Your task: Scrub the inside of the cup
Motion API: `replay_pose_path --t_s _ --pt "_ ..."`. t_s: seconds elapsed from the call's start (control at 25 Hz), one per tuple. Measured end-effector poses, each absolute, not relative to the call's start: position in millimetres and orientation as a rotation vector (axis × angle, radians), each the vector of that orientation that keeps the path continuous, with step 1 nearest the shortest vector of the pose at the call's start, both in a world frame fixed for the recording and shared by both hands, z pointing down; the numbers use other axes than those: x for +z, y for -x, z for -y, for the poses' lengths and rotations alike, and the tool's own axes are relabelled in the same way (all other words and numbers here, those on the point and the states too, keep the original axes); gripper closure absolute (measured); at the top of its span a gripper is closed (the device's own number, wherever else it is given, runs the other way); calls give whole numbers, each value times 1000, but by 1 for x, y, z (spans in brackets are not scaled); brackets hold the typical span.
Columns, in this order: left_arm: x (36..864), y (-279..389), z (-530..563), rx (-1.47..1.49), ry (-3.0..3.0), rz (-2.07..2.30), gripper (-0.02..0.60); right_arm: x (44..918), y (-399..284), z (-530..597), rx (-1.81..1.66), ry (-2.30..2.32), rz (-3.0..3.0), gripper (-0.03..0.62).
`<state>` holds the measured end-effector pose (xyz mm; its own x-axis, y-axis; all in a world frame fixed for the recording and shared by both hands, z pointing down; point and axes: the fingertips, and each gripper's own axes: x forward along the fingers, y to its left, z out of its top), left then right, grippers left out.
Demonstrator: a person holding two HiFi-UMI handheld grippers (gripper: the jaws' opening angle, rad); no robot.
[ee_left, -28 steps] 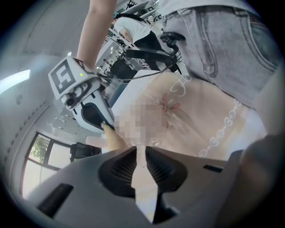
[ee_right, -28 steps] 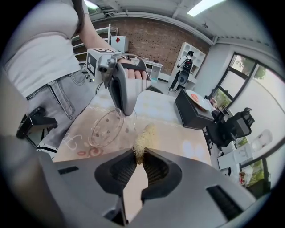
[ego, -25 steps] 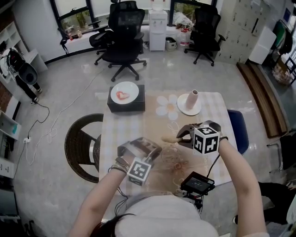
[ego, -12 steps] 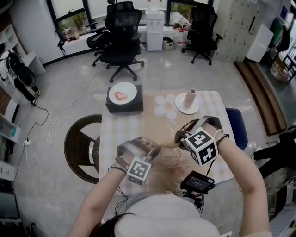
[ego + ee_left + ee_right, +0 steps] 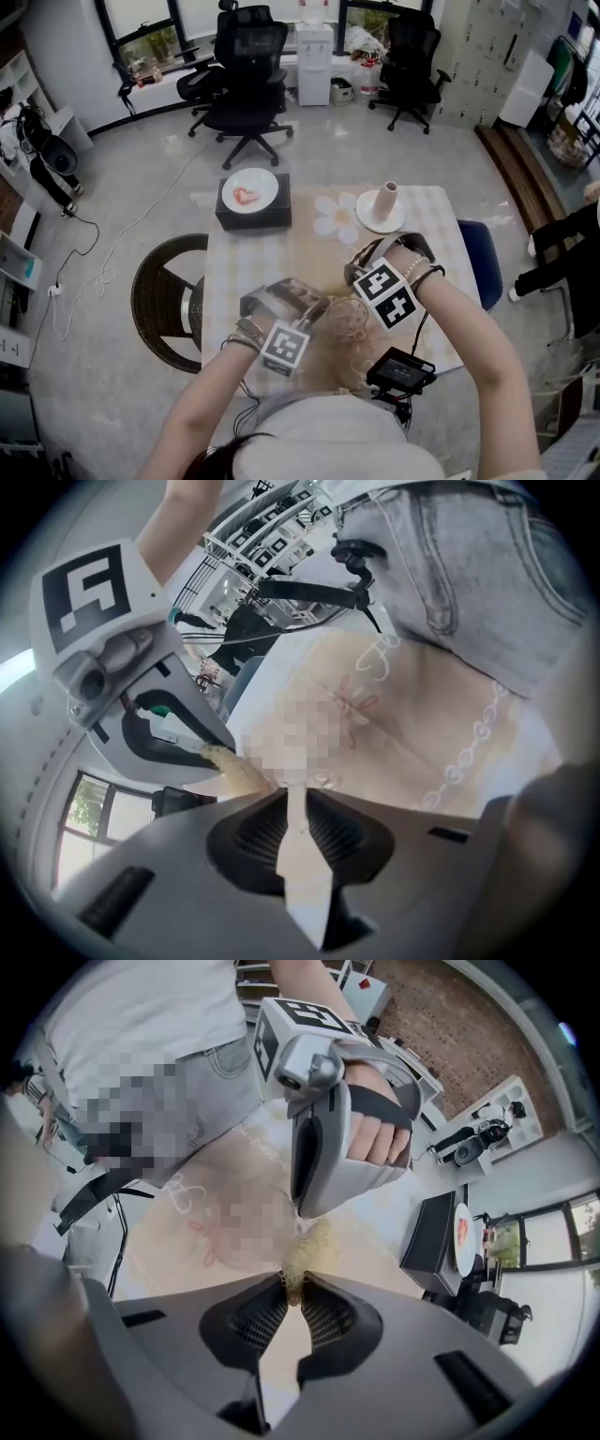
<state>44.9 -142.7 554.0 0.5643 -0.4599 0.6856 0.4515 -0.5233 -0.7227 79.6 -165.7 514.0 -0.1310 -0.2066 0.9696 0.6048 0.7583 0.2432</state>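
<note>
A clear glass cup (image 5: 349,319) hangs over the table's near half, gripped by its wall in my left gripper (image 5: 317,306), which is shut on it. My right gripper (image 5: 356,287) points steeply down right at the cup's far side, shut on a tan loofah scrubber (image 5: 309,1246). In the left gripper view the scrubber (image 5: 234,769) pokes out from the right gripper (image 5: 192,742) towards the cup's mouth beside my own jaws (image 5: 298,794). The cup itself is hidden behind a mosaic patch in both gripper views. In the right gripper view, my jaws (image 5: 292,1288) pinch the scrubber's end.
A black box (image 5: 251,214) carrying a white plate sits at the table's far left. A flower-shaped mat (image 5: 334,216) and a white dish with a beige vase (image 5: 384,199) lie at the far right. A black device (image 5: 400,370) rests at the near edge. A round wicker chair (image 5: 164,295) stands left.
The right gripper has rolled and tipped from lying level to pointing steeply down, shifting left to the cup with the scrubber. The left gripper and cup have stayed put.
</note>
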Motion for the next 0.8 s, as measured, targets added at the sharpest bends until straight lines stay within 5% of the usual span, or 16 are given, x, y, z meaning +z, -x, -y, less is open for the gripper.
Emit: replay_pose_path --t_s 0.36,0.8 --pt "554 -43 143 -1141 1807 -20 523 488 -77 193 -100 -127 2049 545" --pt "552 -45 139 -1131 1780 -15 523 483 -90 145 -616 216 1685 545"
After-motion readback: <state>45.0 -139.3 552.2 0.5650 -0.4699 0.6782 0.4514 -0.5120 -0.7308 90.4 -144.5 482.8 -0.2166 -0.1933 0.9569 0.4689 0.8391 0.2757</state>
